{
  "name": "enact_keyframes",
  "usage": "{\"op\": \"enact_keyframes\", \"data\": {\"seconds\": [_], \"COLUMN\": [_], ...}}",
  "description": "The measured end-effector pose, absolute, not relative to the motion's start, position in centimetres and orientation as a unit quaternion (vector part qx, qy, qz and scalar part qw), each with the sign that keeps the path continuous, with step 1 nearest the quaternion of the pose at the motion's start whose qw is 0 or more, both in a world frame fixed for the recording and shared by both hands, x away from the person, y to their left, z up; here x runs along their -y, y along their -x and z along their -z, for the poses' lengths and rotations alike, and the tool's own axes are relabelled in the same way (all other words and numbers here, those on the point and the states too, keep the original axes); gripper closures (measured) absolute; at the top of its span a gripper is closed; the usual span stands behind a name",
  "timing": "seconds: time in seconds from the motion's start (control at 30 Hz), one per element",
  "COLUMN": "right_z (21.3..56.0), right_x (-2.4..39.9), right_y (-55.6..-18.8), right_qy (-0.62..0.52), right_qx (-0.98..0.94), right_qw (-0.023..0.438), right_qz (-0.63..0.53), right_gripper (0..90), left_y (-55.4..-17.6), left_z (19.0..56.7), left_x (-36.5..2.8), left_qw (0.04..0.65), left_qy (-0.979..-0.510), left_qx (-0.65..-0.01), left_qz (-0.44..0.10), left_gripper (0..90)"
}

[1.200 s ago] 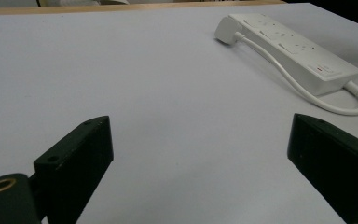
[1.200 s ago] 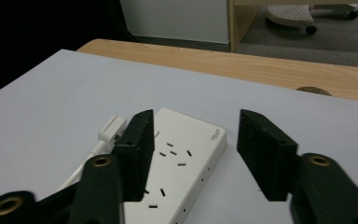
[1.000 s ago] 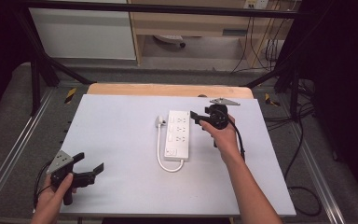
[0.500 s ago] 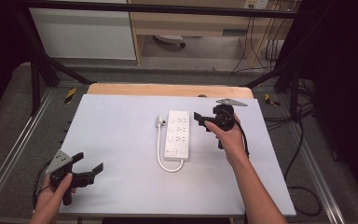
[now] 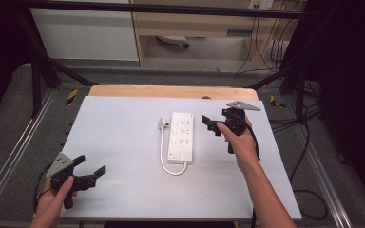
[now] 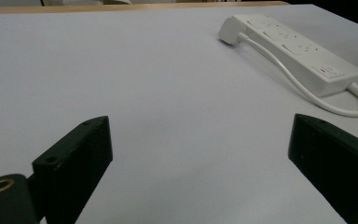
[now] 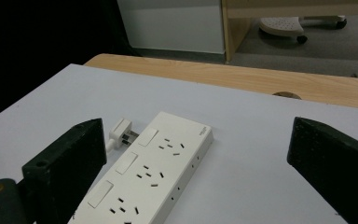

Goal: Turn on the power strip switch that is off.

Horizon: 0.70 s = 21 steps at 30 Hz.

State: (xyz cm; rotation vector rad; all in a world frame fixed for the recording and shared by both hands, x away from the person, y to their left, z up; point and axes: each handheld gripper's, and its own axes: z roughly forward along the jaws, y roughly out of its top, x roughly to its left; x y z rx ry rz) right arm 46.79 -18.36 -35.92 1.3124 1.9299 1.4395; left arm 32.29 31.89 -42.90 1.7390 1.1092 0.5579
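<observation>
Pale grey matte surface (image 5: 123, 137) fills the middle of the high view, with a strip of light wood along its far edge and dark floor and cables around it. A white rectangular plastic power strip (image 5: 182, 137) lies flat right of the surface's centre, its long side running near to far. Its white cord (image 5: 164, 154) leaves the near end, curves left in a loop and runs back along the strip's left side to the white plug (image 5: 161, 123), which rests on the surface just beside the strip's far left corner.

The right gripper (image 5: 214, 127) is held in the person's right hand (image 5: 240, 142) just right of the strip's far half, jaws spread wide apart and pointing left toward it; in the right gripper view the strip (image 7: 144, 179) lies between and beyond the two jaws, untouched. The left gripper (image 5: 88, 166) sits at the near left corner in the left hand (image 5: 57, 194), jaws also wide apart and empty, well away from the strip (image 6: 298, 51)
</observation>
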Motion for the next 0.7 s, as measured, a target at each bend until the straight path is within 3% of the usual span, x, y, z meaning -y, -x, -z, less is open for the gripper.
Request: {"op": "enact_keyframes", "data": {"seconds": [0.7], "right_z": [36.1], "right_x": [22.0], "right_y": [-43.2], "right_qy": [-0.462], "right_qx": [-0.681], "right_qw": [0.219], "right_qz": [-0.524], "right_gripper": [5.0], "left_y": [-32.2], "left_z": [42.9], "left_x": [-32.0], "left_qw": [0.484], "left_qy": [-0.712], "left_qx": [-0.455], "left_qz": [-0.227], "left_gripper": [6.3]}}
